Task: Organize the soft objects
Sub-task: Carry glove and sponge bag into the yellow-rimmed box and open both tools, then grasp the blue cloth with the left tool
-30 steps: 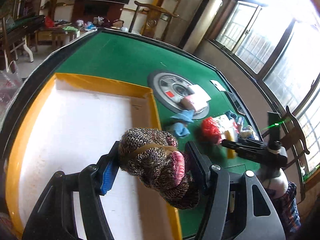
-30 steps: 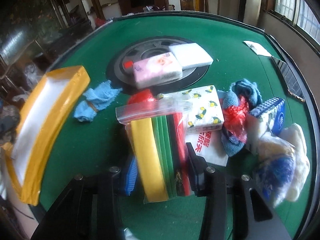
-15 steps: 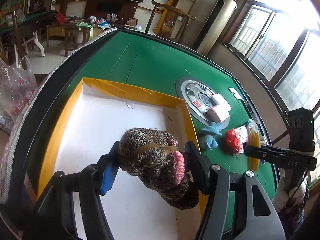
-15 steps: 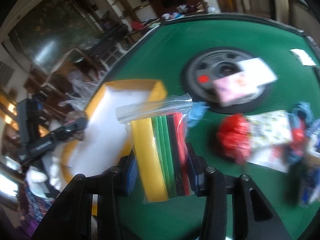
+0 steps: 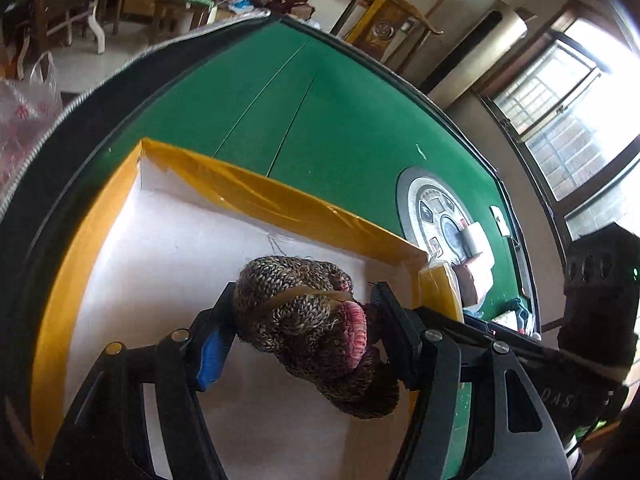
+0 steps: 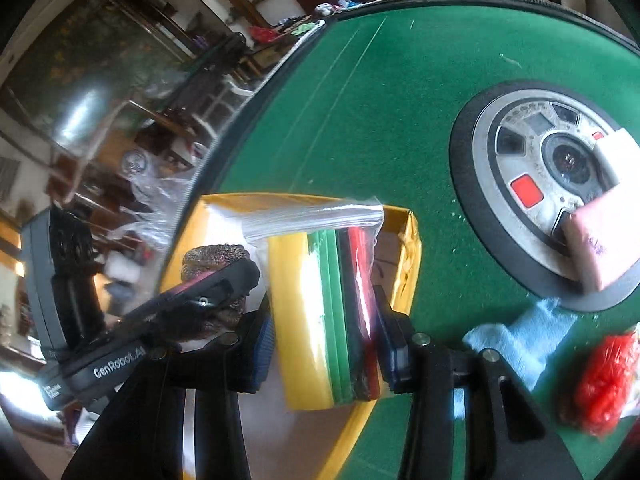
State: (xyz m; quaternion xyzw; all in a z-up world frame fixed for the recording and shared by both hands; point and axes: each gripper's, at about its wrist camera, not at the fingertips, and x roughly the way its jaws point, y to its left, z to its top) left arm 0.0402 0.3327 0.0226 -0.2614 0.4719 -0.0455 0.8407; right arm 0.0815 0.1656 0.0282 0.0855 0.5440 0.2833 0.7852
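My left gripper (image 5: 304,320) is shut on a brown knitted bundle (image 5: 308,320) tied with a rubber band, held over the white floor of the yellow-rimmed box (image 5: 256,200). My right gripper (image 6: 324,336) is shut on a clear zip bag of yellow, green, black and red cloths (image 6: 324,312), held above the box's near right corner (image 6: 408,264). The left gripper and knitted bundle (image 6: 216,256) show at the left of the right wrist view. The right gripper's bag (image 5: 440,288) shows just past the box's right wall in the left wrist view.
The box sits on a green felt table (image 5: 340,120) with a round silver centre panel (image 6: 548,168). A pink tissue pack (image 6: 600,240), a blue cloth (image 6: 524,336) and a red soft item (image 6: 608,380) lie to the right. Furniture stands beyond the table's far edge.
My right gripper lifted the zip bag off the pile and carried it left to the box. My left gripper moved the knitted bundle further over the box.
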